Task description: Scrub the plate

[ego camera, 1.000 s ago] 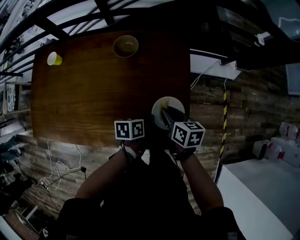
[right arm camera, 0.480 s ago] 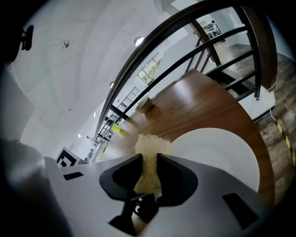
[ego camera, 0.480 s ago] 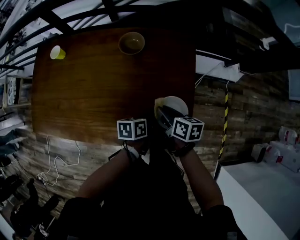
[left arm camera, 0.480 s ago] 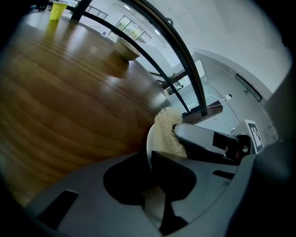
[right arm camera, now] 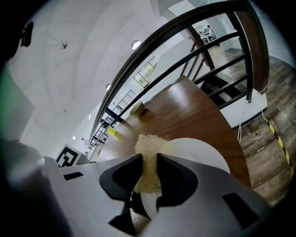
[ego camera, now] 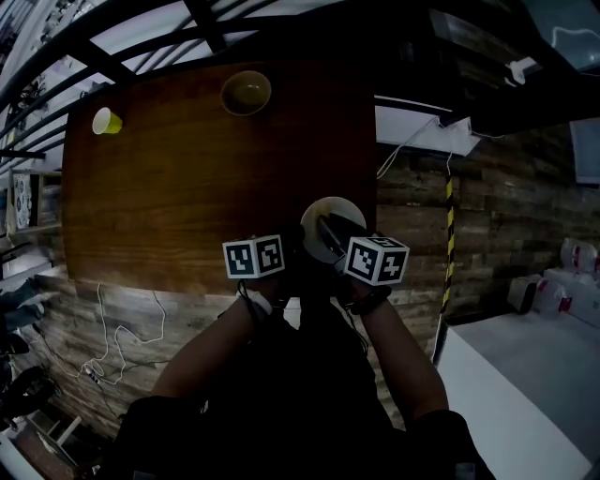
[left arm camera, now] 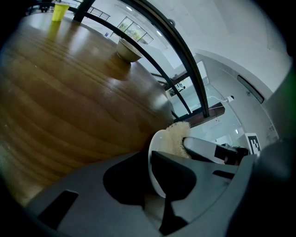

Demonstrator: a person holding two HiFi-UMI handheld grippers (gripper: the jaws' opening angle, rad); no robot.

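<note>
Pinching the white plate (left arm camera: 154, 142) by its rim, left gripper (left arm camera: 150, 172); right gripper (right arm camera: 149, 161) clamped on a fibrous scrubber (right arm camera: 148, 143) against it.

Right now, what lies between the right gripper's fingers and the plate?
A pale fibrous scrub pad, clamped in the right gripper and lying against the face of the plate. The right gripper view shows it most clearly.

Open counter (ego camera: 178, 197) spreads across the frame's centre and left, broken by a cup (ego camera: 108, 120) at upper left and a bowl (ego camera: 247, 93) at top centre; the plate (ego camera: 315, 223) crowds its lower right corner, and black rails (ego camera: 208, 23) cross above.
</note>
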